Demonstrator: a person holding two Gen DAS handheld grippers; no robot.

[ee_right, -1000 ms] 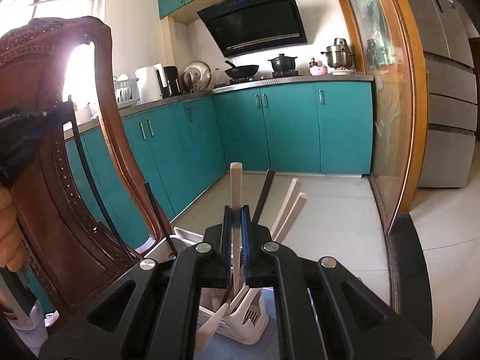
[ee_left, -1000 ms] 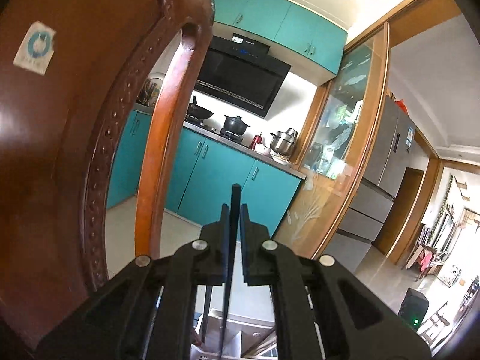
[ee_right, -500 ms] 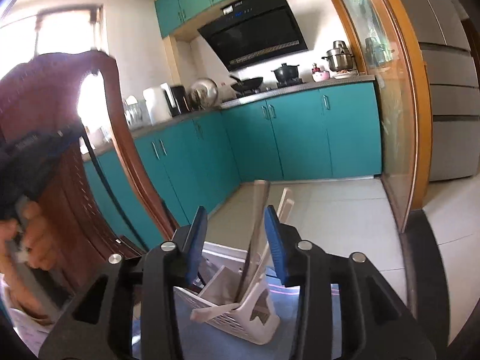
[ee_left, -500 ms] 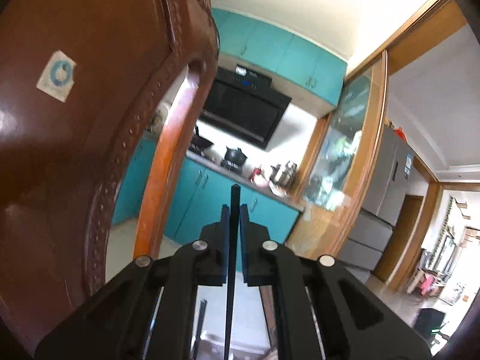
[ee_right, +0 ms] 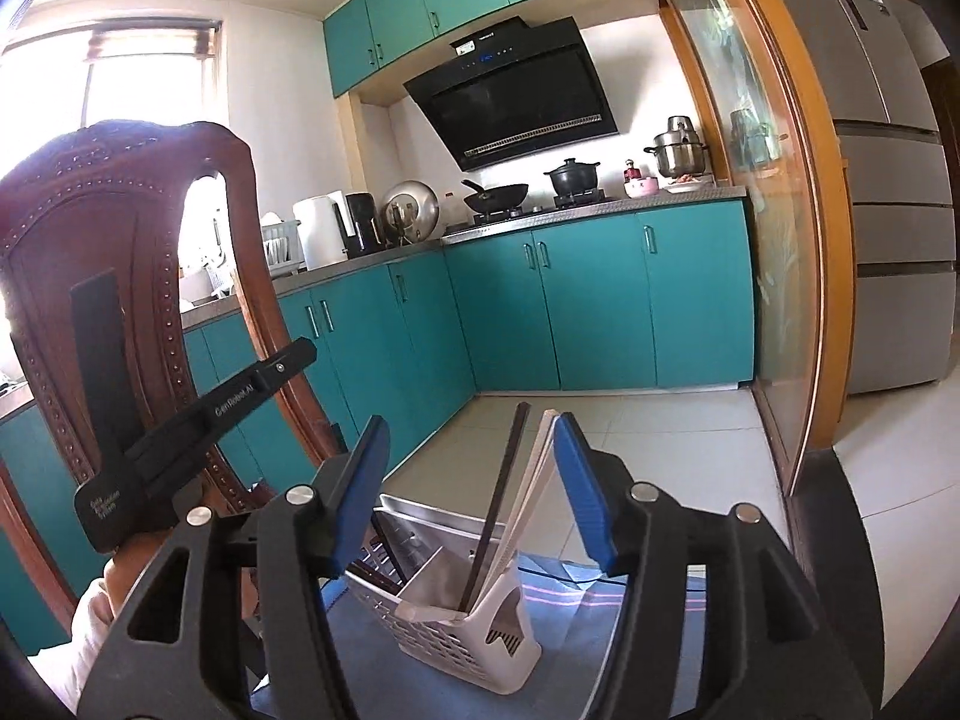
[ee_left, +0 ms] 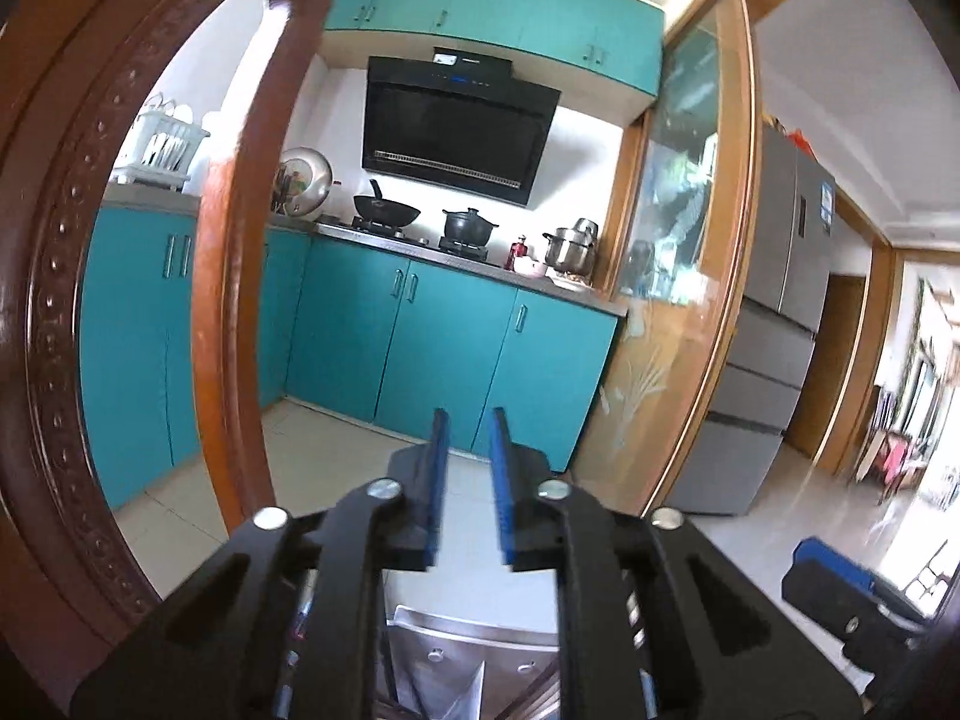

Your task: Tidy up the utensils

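Observation:
A white slotted utensil holder (ee_right: 480,636) stands on a blue cloth (ee_right: 600,606) in the right wrist view. A dark chopstick (ee_right: 501,498) and pale flat utensils (ee_right: 534,486) stand upright in it. A metal tray (ee_right: 432,525) sits behind it; its rim also shows in the left wrist view (ee_left: 468,630). My right gripper (ee_right: 471,438) is open and empty above the holder. My left gripper (ee_left: 469,420) is open and empty, raised and facing the kitchen; it also shows in the right wrist view (ee_right: 288,363) at left, held by a hand.
A carved wooden chair back (ee_right: 120,276) (ee_left: 72,300) stands close on the left. Teal cabinets (ee_right: 594,300), a range hood (ee_right: 516,96), pots, a glass sliding door (ee_right: 762,240) and a grey fridge (ee_right: 894,180) lie beyond. The right gripper's body (ee_left: 840,588) shows at lower right.
Both grippers opened. The right let go of the pale utensil, which now stands in the holder. The left let go of its dark chopstick and swung right, away from the chair back.

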